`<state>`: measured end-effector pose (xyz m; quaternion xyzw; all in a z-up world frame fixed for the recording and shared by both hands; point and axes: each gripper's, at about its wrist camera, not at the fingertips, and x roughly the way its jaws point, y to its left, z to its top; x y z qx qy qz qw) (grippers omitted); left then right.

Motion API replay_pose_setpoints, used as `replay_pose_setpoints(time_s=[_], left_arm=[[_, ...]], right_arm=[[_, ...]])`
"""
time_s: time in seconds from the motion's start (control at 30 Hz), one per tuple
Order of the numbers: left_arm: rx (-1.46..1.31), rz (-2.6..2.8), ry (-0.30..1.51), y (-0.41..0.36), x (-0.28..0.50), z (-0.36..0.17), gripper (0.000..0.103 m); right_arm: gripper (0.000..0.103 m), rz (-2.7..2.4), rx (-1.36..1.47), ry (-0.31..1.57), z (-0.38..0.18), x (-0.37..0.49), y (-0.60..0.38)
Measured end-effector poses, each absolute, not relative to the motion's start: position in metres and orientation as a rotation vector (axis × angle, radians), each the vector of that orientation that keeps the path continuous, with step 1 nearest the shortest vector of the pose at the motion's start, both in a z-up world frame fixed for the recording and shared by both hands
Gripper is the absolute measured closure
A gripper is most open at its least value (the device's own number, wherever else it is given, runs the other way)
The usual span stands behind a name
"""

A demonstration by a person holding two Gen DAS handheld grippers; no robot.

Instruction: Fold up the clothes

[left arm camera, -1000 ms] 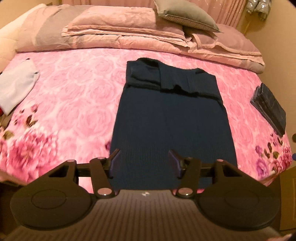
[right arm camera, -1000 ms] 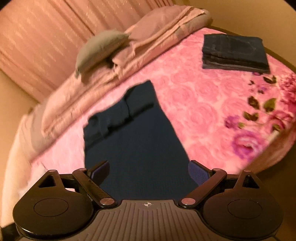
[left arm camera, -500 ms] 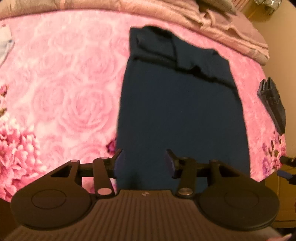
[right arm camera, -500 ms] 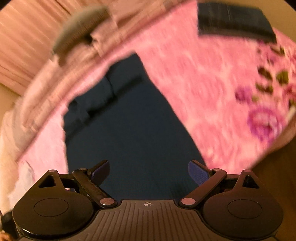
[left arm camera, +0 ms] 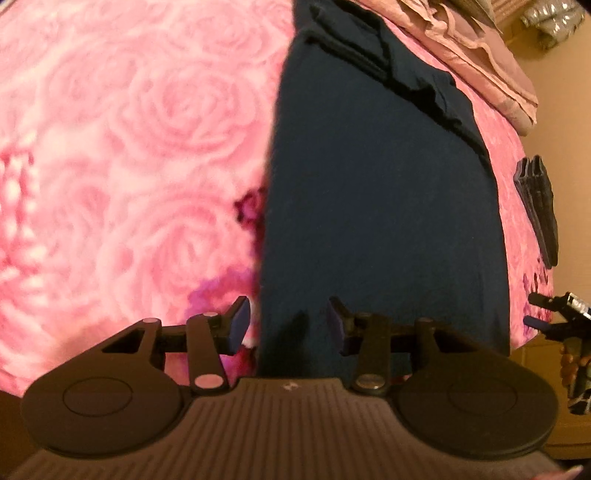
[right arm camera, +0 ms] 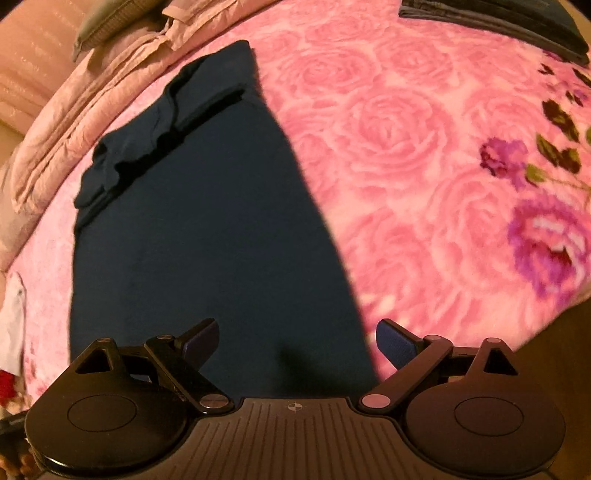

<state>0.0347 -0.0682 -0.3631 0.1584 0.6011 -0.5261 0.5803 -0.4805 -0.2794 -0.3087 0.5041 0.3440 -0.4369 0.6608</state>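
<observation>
Both claws hang apart over the near hem of the navy garment (left arm camera: 380,206), gripping nothing: my left claw (left arm camera: 286,321) straddles its left edge, my right claw (right arm camera: 295,339) its right edge. It lies flat on the pink bed (left arm camera: 129,147), sleeves already folded in. Folding the hem upward remains. 1 folded pile (right arm camera: 498,18) sits aside.

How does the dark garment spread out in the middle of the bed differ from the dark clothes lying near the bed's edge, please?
The spread garment lies long and flat with only its far end folded over; the dark clothes are a compact, finished, layered stack. The spread garment sits mid-bed, the stack at the edge. Both are dark blue and rest on the pink rose blanket.
</observation>
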Motion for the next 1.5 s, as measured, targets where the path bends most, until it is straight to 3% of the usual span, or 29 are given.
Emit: replay_pose_setpoints(time_s=[0.33,0.47,0.87,1.1,1.2,1.33,1.4,1.5], left_arm=[[0.080,-1.226,1.481,-0.042,0.058,-0.388,0.064],[-0.009,-1.235,1.512,-0.038,0.070,-0.392,0.065],[-0.095,-1.393,1.594,-0.092,0.073,-0.424,0.066],[-0.123,-1.349,1.721,-0.056,0.059,-0.432,0.077],[-0.161,-1.328,1.735,-0.059,0.060,-0.435,0.077],[-0.155,-1.352,1.738,-0.073,0.064,-0.437,0.086],[-0.105,-1.377,1.725,-0.078,0.063,-0.434,0.097],[-0.107,-1.416,1.710,-0.071,0.065,-0.427,0.098]], right_arm=[[0.008,-0.858,1.214,0.786,-0.351,-0.514,-0.271],[0.023,-0.777,1.266,0.720,-0.352,-0.523,-0.283],[0.023,-0.575,1.399,0.488,-0.382,-0.534,-0.338],[0.031,-0.411,1.517,0.511,-0.393,-0.544,-0.321],[0.043,-0.381,1.542,0.516,-0.401,-0.535,-0.315],[0.062,-0.393,1.565,0.483,-0.409,-0.528,-0.322],[0.091,-0.412,1.544,0.525,-0.410,-0.527,-0.324],[0.096,-0.421,1.512,0.568,-0.405,-0.527,-0.323]])
